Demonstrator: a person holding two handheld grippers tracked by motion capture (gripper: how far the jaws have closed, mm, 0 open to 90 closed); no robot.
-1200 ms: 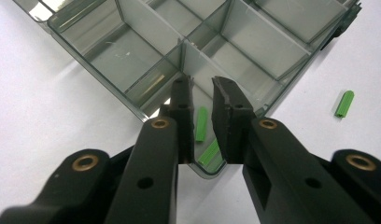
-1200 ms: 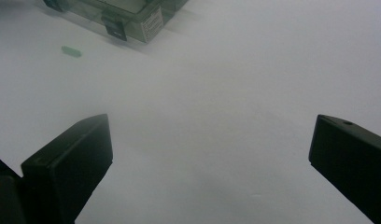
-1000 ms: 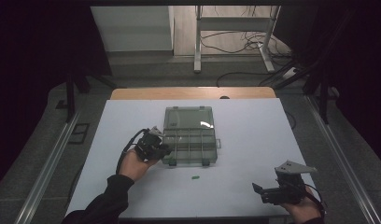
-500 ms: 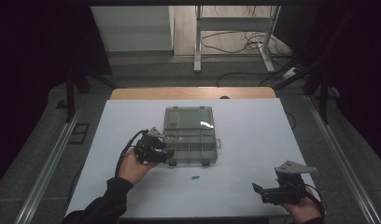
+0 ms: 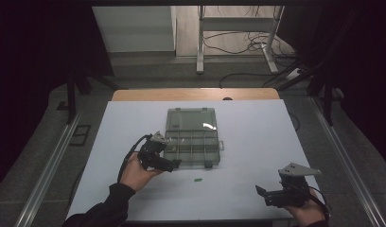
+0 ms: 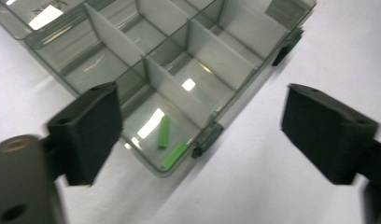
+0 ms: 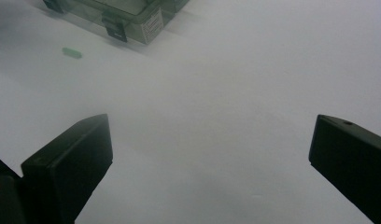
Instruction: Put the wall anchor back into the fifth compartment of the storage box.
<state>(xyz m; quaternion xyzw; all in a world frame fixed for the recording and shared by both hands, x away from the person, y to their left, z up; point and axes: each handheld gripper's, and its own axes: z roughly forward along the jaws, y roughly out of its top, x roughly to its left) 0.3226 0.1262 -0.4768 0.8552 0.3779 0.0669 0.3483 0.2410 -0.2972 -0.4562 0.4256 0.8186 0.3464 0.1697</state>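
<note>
Hovering at the clear smoky plastic compartment box [image 6: 179, 70], the left gripper [image 6: 202, 135] has just been opening, nothing between its jaws; two green sticks [image 6: 164, 131] lie inside; lower right, the right gripper [image 5: 269, 195] gapes empty.

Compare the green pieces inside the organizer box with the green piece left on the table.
The two green pieces in the box lie side by side in a corner compartment of the organizer box; the loose green piece lies alone on the white table, just outside the box. All look like the same small green sticks.
</note>
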